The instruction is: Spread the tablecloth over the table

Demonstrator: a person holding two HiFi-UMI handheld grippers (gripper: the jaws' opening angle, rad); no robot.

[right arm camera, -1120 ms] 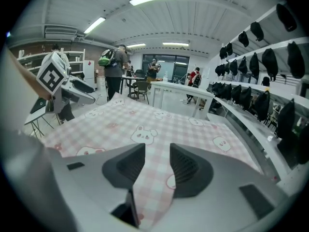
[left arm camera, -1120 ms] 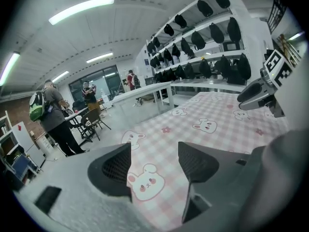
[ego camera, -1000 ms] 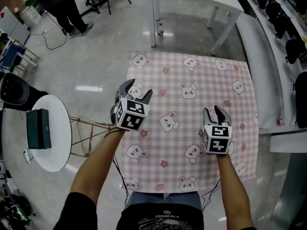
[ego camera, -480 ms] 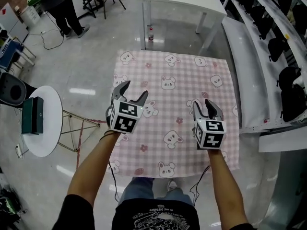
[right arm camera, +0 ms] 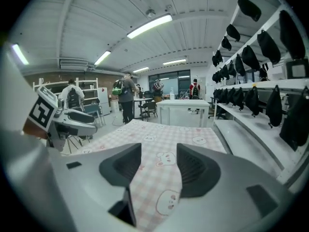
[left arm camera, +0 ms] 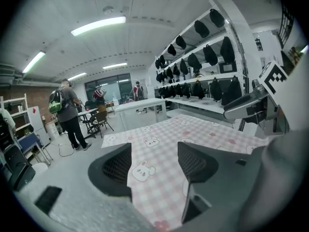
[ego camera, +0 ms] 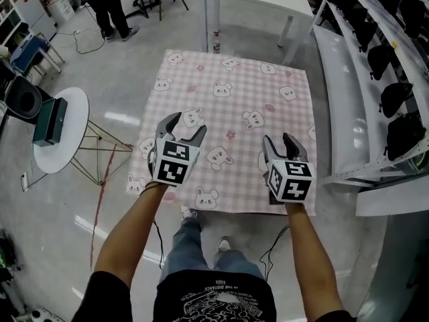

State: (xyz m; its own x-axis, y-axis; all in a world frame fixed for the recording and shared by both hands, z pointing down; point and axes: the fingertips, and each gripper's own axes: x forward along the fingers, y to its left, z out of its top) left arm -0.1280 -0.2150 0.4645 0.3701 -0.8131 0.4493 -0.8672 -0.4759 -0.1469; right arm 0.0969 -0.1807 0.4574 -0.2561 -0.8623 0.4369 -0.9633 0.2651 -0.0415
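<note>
Head view, tablecloth (ego camera: 224,109) below left tool (ego camera: 186,125), right tool (ego camera: 278,139) opening empty

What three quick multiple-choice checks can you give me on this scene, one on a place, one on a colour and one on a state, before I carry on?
1. Where does the dark green box stand?
A. on the round white side table
B. on the floor
C. on a wall shelf

2. What colour are the checks of the tablecloth?
A. blue
B. pink
C. green

3. How is the left claw?
A. shut on the tablecloth
B. shut on a bottle
C. open, holding nothing

Answers:
1 A, the box sits on the round top, left of the cloth.
2 B, the cloth shows pink and white checks with bunnies.
3 C, its jaws stand apart, with only the spread cloth seen beyond them.
</note>
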